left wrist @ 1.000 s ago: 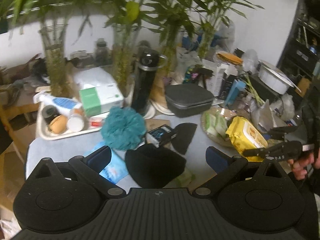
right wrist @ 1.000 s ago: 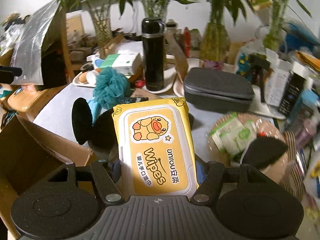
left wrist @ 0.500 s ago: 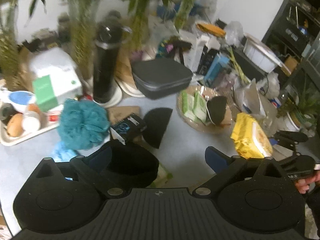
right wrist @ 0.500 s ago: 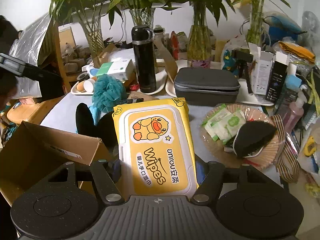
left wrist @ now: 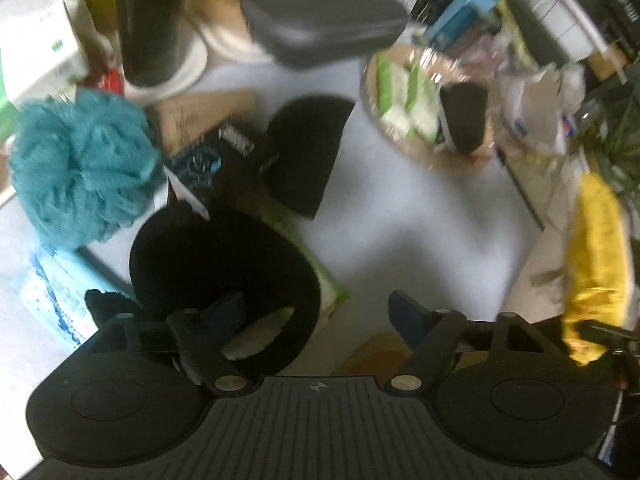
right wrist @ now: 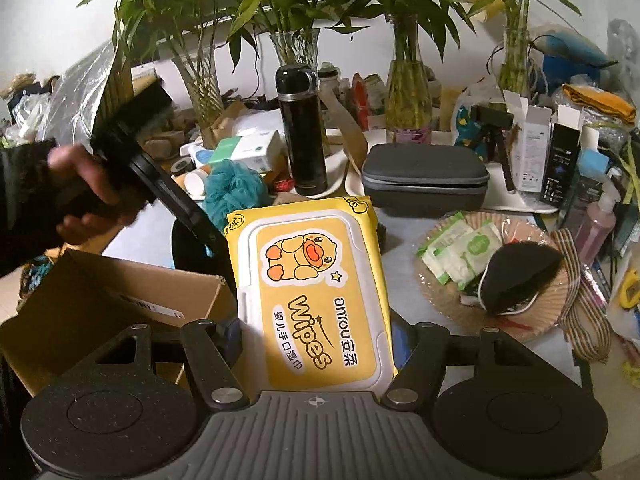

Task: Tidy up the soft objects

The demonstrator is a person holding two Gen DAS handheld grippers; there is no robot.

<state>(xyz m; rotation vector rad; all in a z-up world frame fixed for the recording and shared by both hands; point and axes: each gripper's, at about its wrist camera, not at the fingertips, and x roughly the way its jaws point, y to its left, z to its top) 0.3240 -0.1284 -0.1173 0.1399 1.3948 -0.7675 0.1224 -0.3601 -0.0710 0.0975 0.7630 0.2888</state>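
My right gripper [right wrist: 316, 340] is shut on a yellow wipes pack [right wrist: 312, 292], held upright above the table; the same pack [left wrist: 596, 264] shows at the right edge of the left wrist view. My left gripper [left wrist: 316, 312] points steeply down over a black round soft pad [left wrist: 224, 264] that lies on a green pack. Its jaws are closing; the left finger [left wrist: 224, 312] is over the pad and the right one over bare table, with neither pad pressing. The picture is blurred. A teal bath puff [left wrist: 84, 168] and a black half-round pad [left wrist: 308, 156] lie beyond.
A woven plate [right wrist: 532, 316] holds green-white sachets and a black pad [right wrist: 520, 276]. An open cardboard box [right wrist: 100, 308] stands at the near left. A black flask [right wrist: 302, 132], a grey case [right wrist: 424, 176], plant vases and clutter fill the back. A hand [right wrist: 80, 196] grips the left tool.
The left gripper has swung down and closer to the black round pad, with its jaws narrowing. The right gripper keeps the wipes pack almost still. The left hand has come into the right view.
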